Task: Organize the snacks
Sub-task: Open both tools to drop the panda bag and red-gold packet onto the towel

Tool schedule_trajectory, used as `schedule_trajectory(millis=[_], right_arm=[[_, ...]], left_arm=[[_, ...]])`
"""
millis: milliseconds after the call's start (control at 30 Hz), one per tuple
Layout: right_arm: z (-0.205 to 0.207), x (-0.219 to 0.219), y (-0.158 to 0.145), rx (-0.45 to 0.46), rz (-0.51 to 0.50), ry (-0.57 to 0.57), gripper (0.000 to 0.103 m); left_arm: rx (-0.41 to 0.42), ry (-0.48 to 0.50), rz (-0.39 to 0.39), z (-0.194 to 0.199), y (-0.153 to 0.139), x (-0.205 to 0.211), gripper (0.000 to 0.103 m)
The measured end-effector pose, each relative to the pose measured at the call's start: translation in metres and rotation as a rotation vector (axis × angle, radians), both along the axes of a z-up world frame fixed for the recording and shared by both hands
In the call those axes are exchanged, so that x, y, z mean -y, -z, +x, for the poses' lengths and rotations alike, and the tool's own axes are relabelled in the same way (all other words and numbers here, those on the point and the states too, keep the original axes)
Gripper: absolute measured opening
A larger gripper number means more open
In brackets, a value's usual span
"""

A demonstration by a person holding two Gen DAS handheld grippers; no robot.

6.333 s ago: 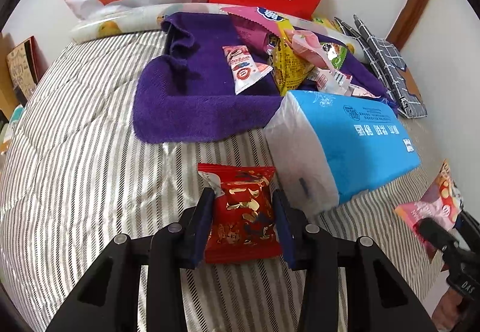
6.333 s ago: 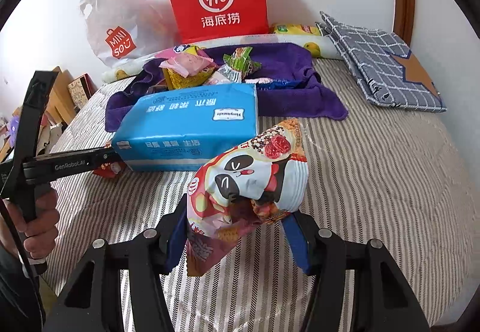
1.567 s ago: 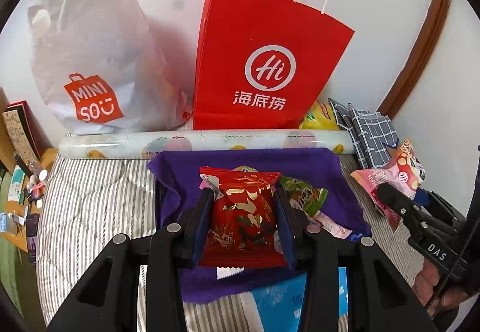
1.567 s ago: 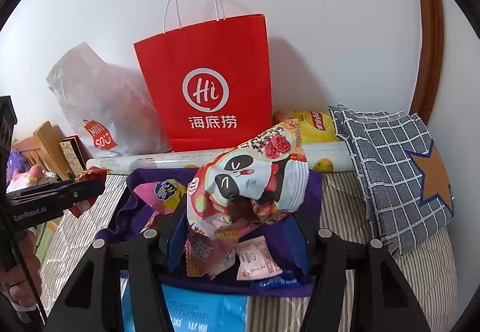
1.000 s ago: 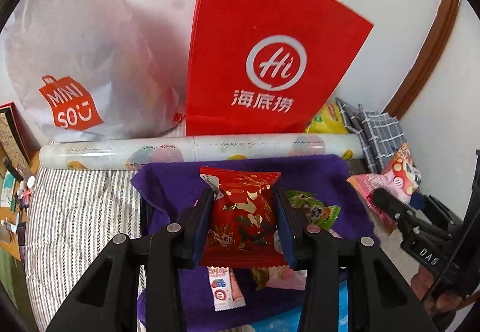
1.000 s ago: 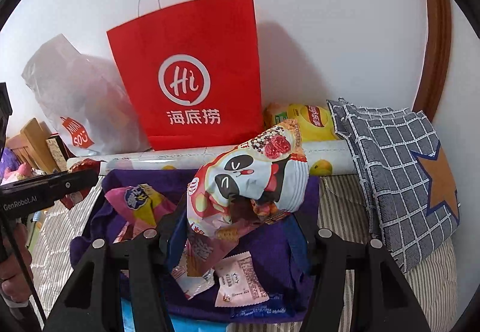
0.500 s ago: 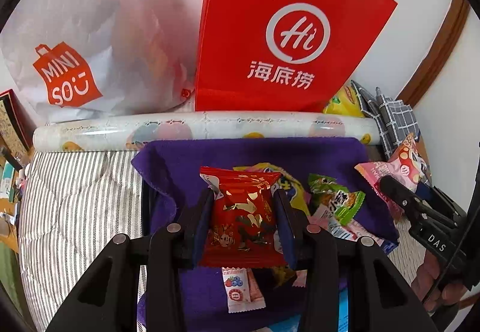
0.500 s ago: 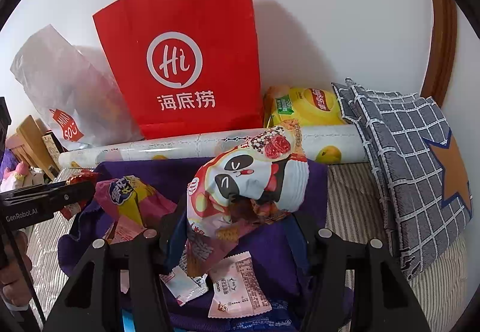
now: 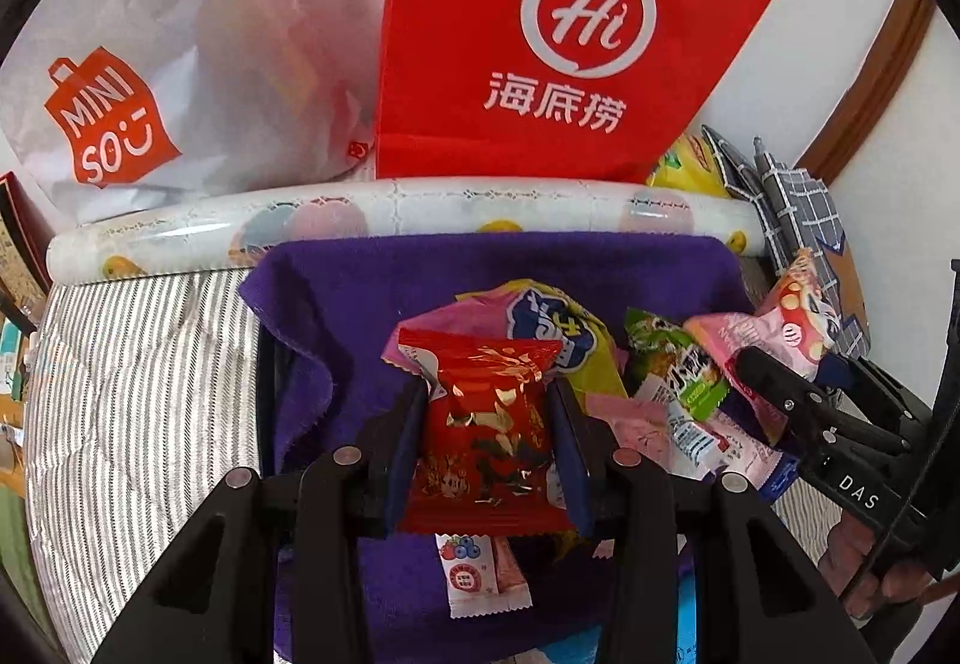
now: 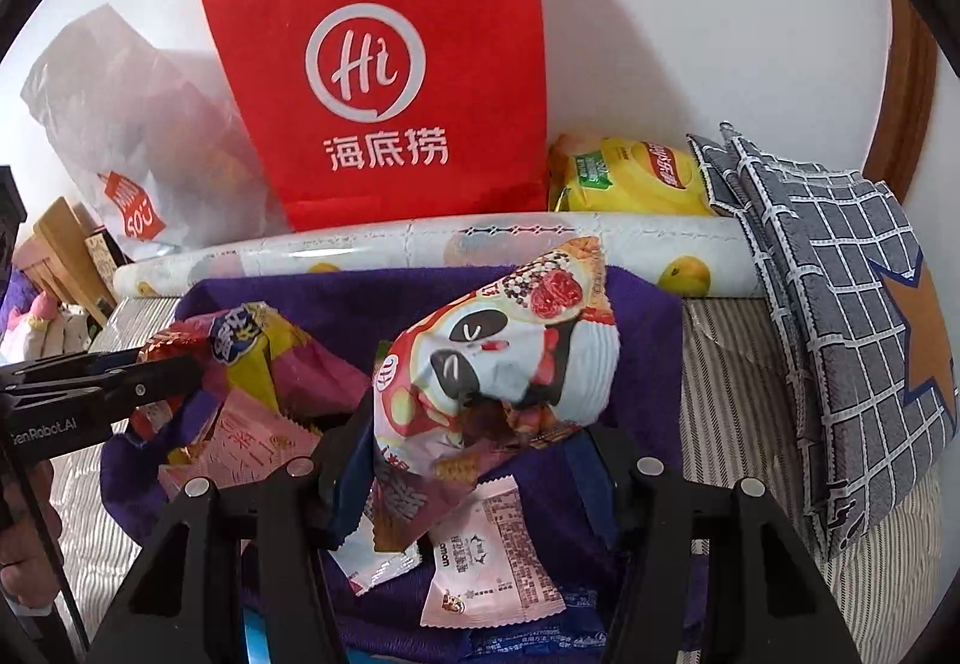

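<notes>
Holding the red snack packet [image 9: 486,436] clamped in my left gripper [image 9: 487,442] and the panda snack bag [image 10: 492,382] pinched in my right gripper [image 10: 480,478], I am hovering both above the purple towel-lined bin [image 9: 372,292], where other snacks are lying. I am thinking the best way is going low over a free purple spot before I am letting go. I am keeping the two grippers apart, so neither packet is sliding onto the striped bedcover [image 9: 138,364].

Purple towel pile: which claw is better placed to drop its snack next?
Left, marginally. The left claw holds the red packet over bare purple towel; the right claw's panda bag hangs above pink sachets.
</notes>
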State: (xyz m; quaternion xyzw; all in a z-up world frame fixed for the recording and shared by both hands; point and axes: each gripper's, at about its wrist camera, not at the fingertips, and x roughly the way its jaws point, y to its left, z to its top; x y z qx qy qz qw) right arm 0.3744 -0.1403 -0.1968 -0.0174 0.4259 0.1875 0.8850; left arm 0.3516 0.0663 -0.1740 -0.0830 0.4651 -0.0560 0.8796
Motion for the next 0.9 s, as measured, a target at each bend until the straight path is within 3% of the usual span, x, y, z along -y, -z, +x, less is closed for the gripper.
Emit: schedule_trajectory(millis=[900], right_arm=[[-0.006, -0.009, 0.016, -0.057, -0.034, -0.051, 0.056]], left_arm=[[-0.038, 0.024, -0.002, 0.004, 0.014, 0.012, 0.041]])
